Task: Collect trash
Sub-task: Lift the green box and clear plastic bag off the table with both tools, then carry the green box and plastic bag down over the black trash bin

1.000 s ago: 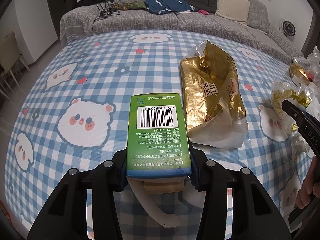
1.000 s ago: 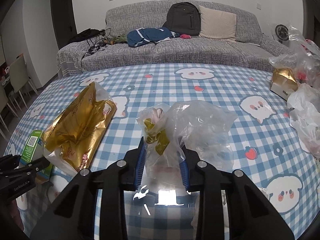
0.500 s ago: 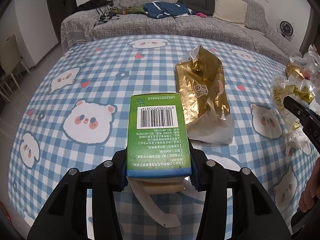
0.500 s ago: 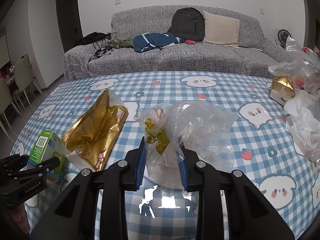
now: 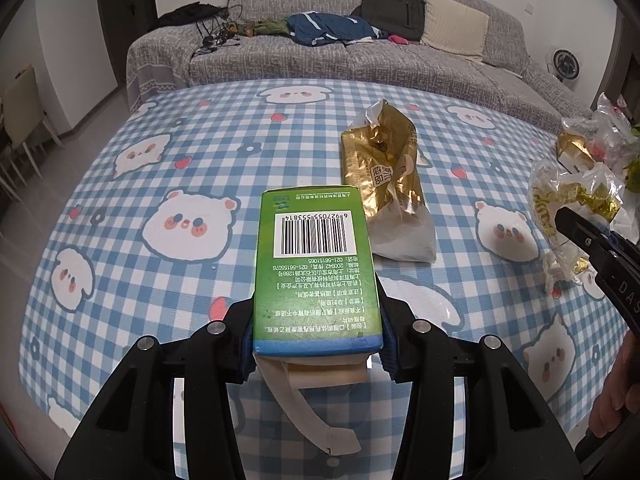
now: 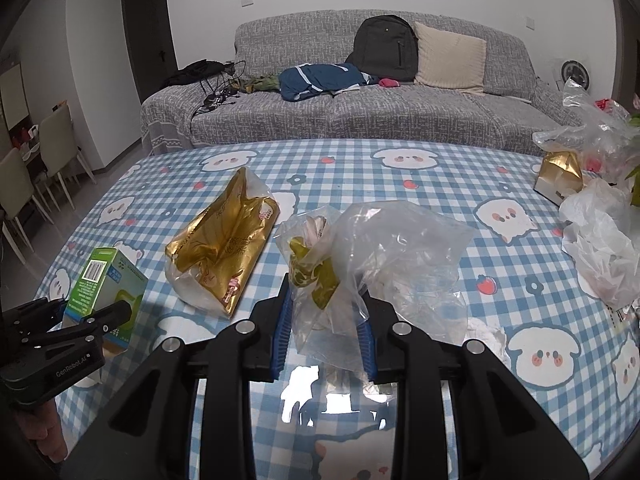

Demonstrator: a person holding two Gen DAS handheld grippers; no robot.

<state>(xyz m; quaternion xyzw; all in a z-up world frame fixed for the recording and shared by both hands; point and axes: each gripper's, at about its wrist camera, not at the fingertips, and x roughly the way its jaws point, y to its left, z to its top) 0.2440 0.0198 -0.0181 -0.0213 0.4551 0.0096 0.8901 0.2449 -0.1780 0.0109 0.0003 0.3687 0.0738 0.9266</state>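
My left gripper (image 5: 318,334) is shut on a green carton with a barcode (image 5: 316,268), held above the checked tablecloth (image 5: 160,184); its torn flap hangs below. The same green carton (image 6: 105,286) shows at the left of the right wrist view, in the left gripper (image 6: 86,318). My right gripper (image 6: 324,320) is shut on a clear plastic bag with yellow-green scraps (image 6: 352,264), lifted off the table. That plastic bag (image 5: 572,204) appears at the right edge of the left wrist view, with the right gripper's fingers (image 5: 588,236) on it. A gold foil bag (image 5: 386,184) (image 6: 224,248) lies on the table between both.
More crumpled plastic bags (image 6: 600,240) and a gold box (image 6: 560,174) sit at the table's right side. A grey sofa (image 6: 380,112) with a backpack (image 6: 386,48), a cushion and clothes stands behind the table. Chairs (image 6: 52,160) stand at the left.
Both grippers have drawn back and risen with their loads. The table and the gold foil bag look smaller and farther away. Neither grip has changed.
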